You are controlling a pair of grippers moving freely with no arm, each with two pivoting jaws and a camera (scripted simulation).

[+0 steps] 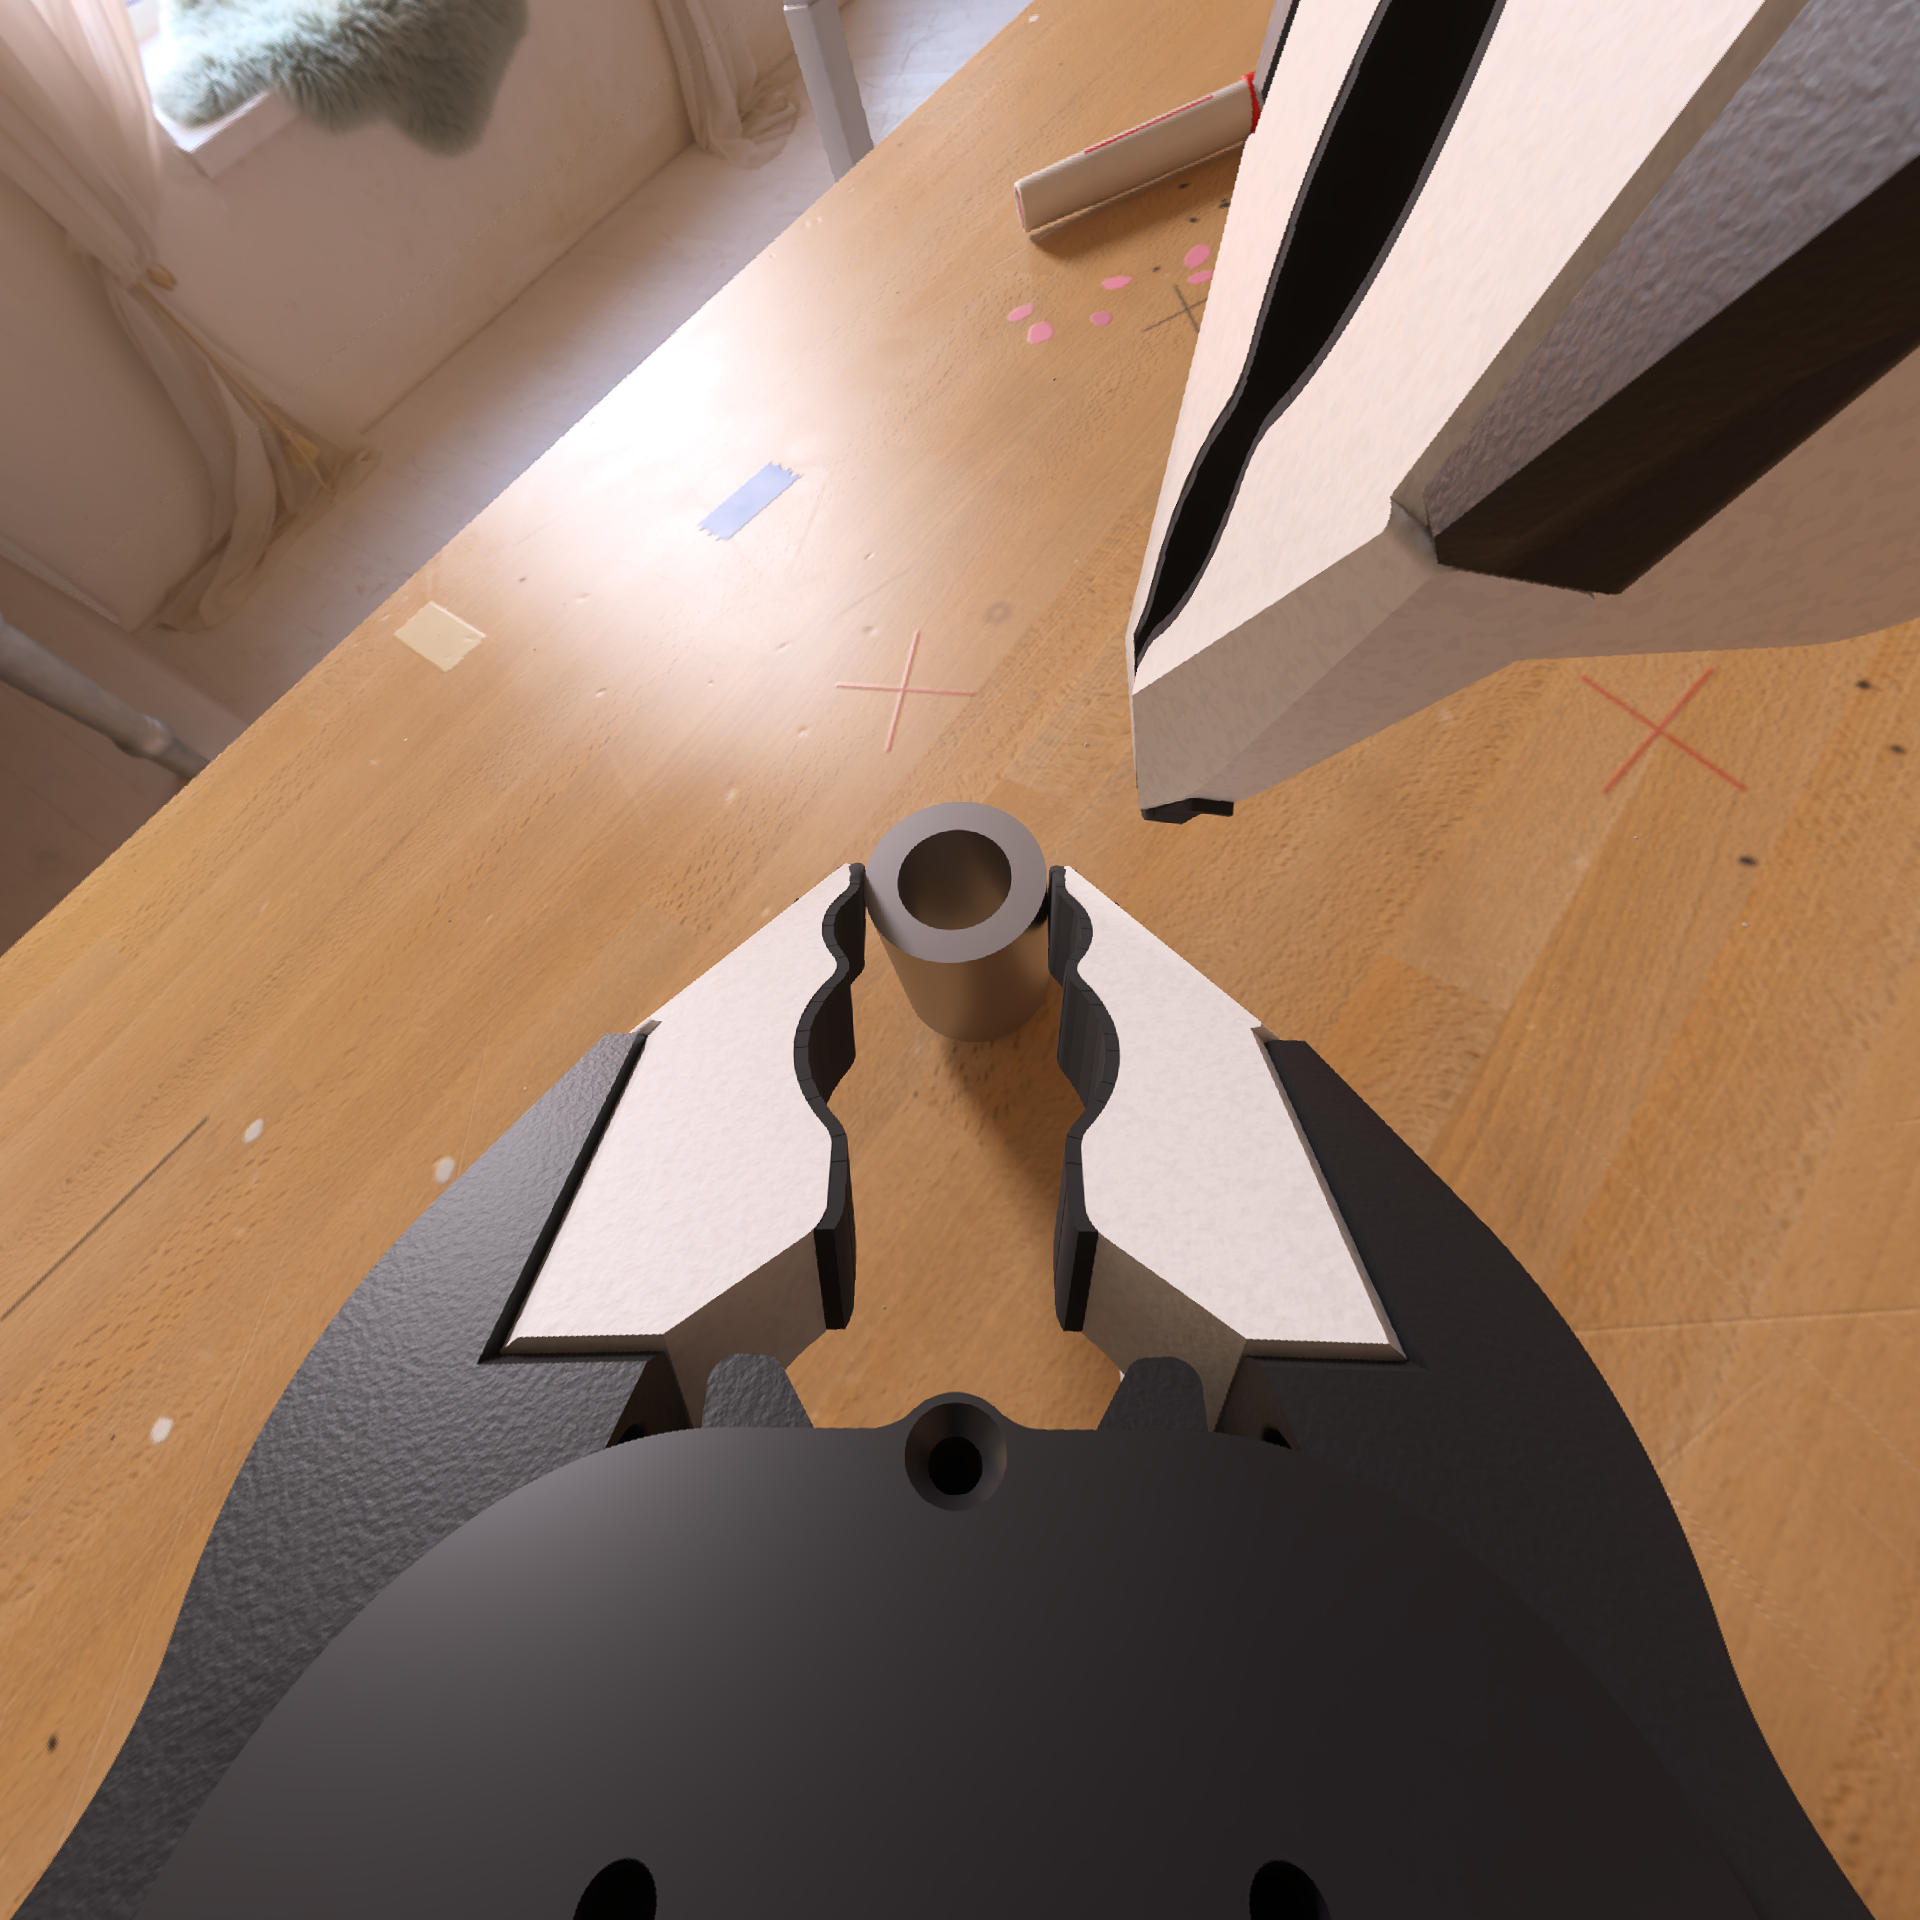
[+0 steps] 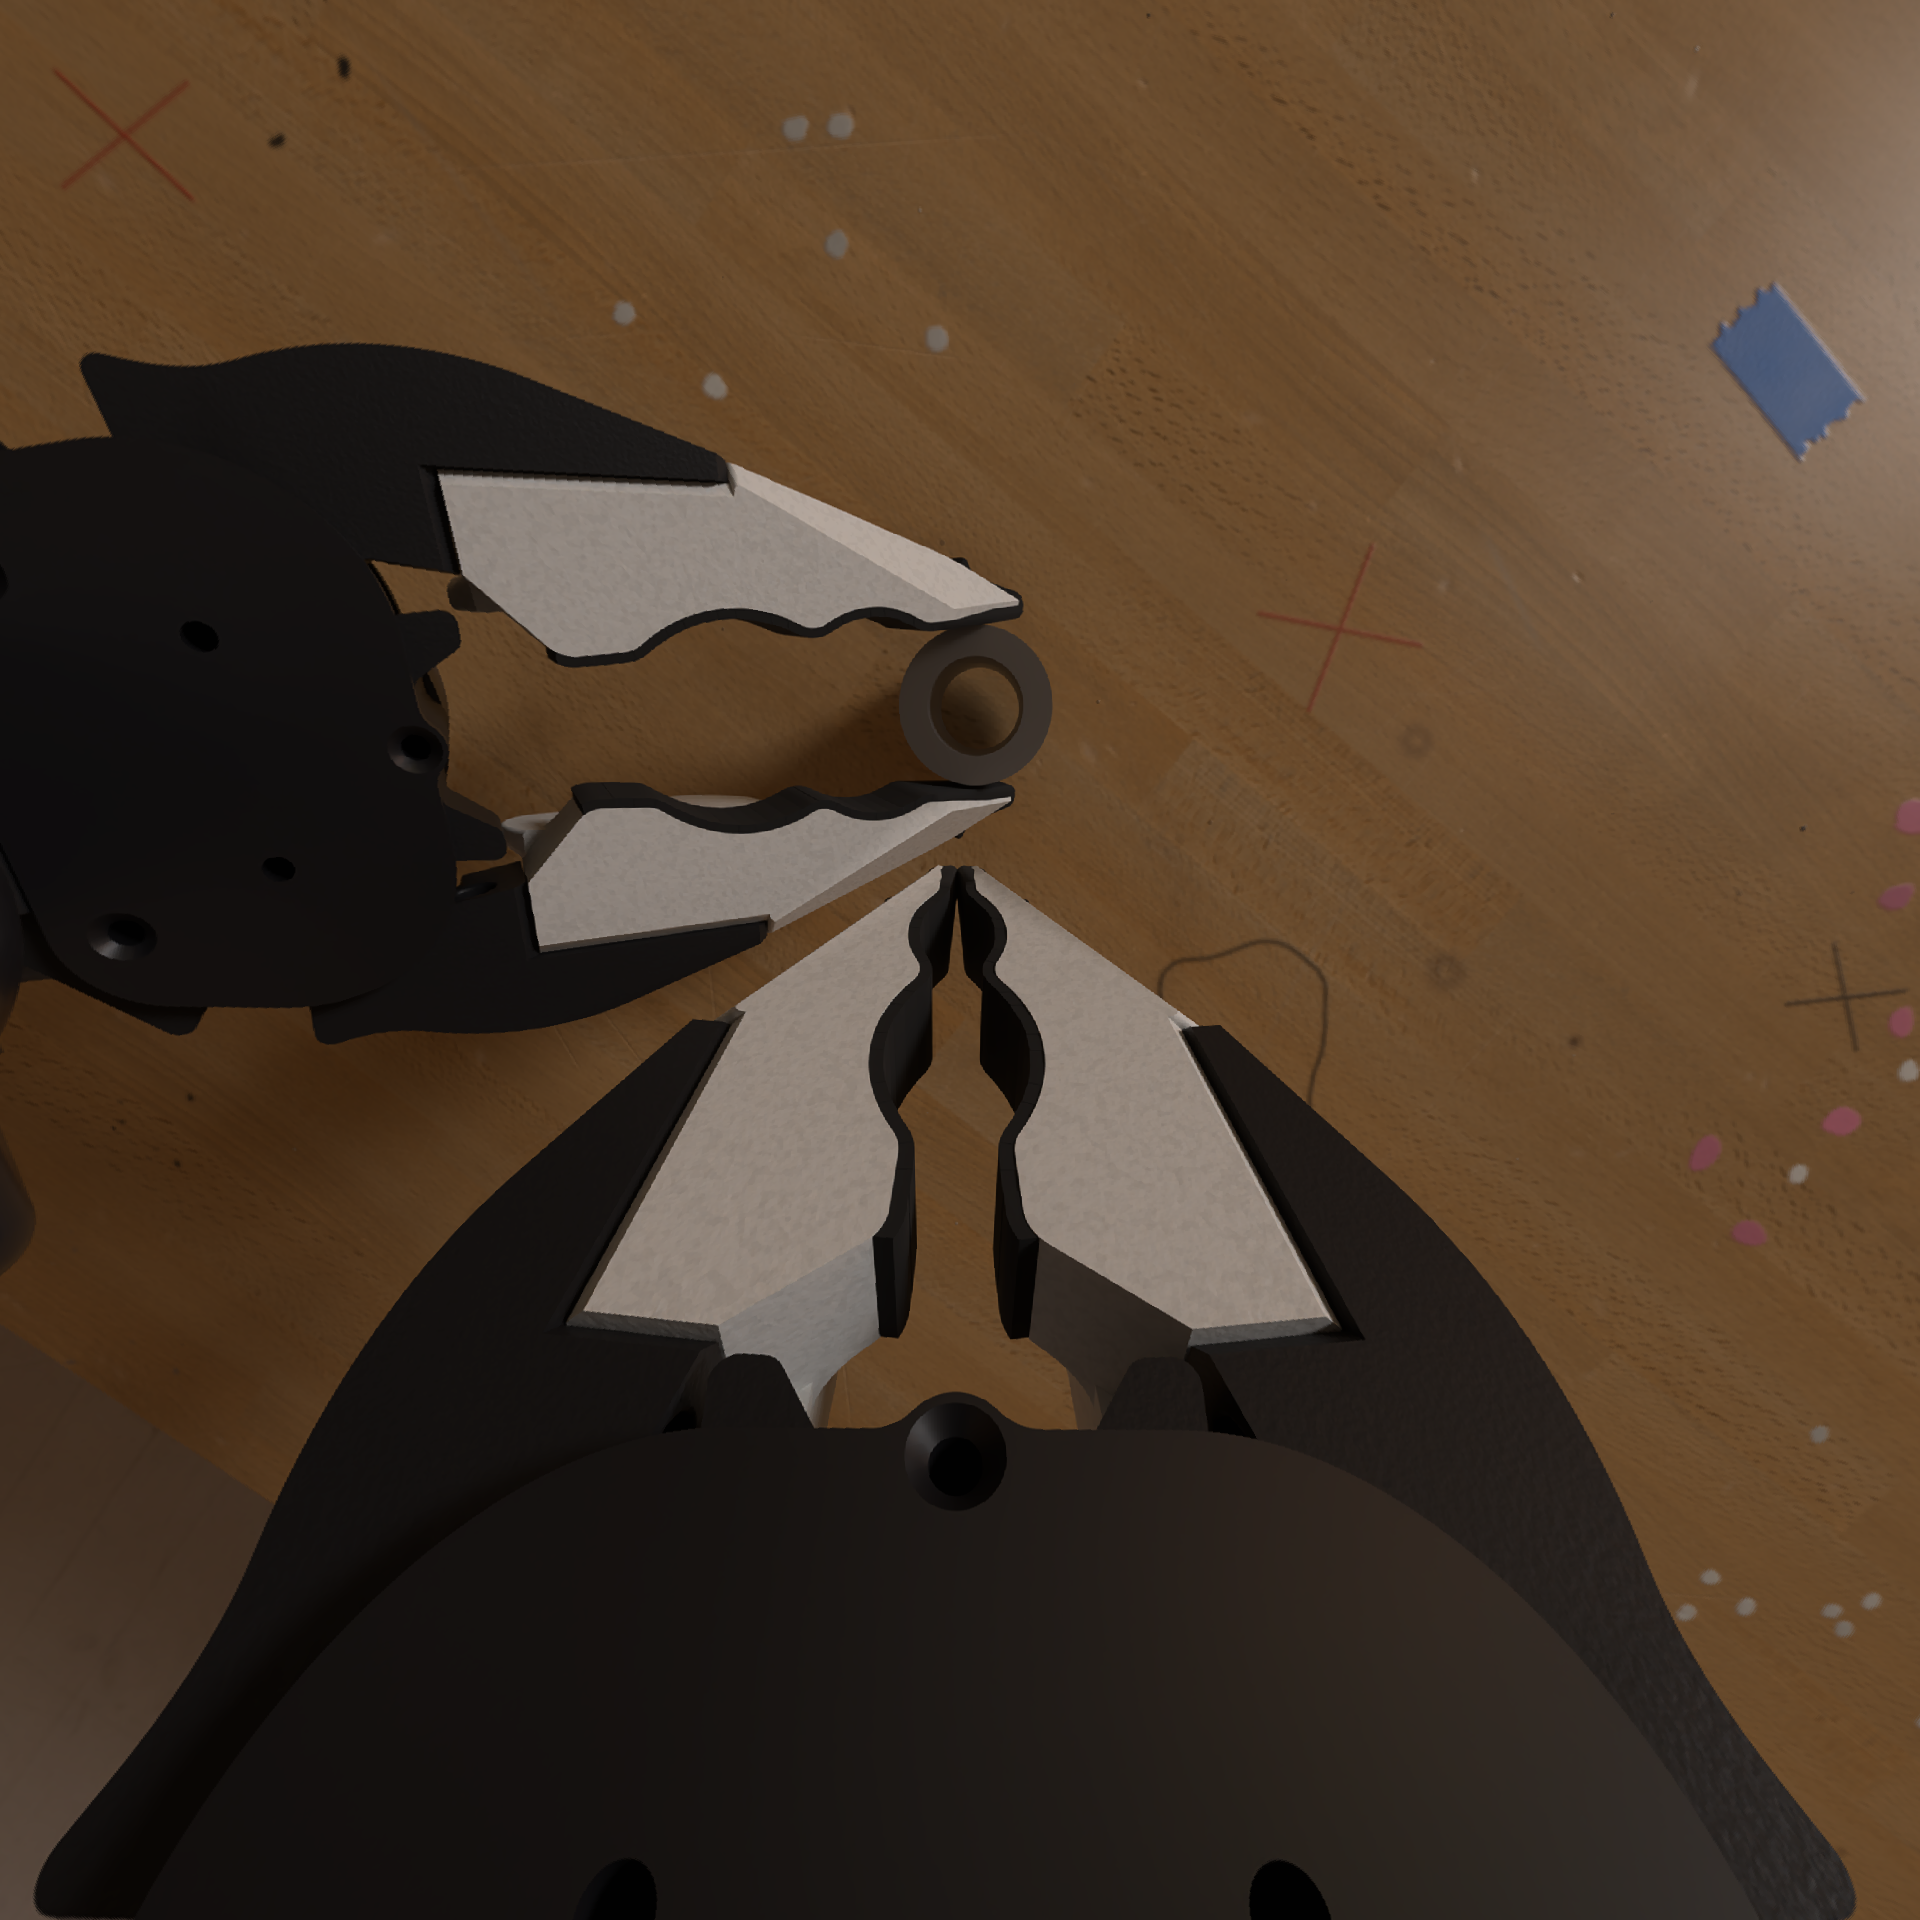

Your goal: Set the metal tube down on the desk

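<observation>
Tube point(image 1: 956, 914) frame centre, upright on surface point(image 1: 520, 987), long axis vertical, open bore up. Left gripper point(image 1: 956, 883) fingers touching tube on both sides at tips. Right gripper point(image 2: 954, 873) fingers closed, empty, just beside tube.

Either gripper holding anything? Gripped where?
Left gripper holds the short grey metal tube upright, fingertips pinching its side wall near the top rim. Right gripper is shut, empty.

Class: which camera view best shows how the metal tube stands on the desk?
Left wrist view: the metal tube shows its open top and side wall, upright between the left gripper fingertips on the desk. Right wrist view shows mostly its ring-shaped top.
</observation>
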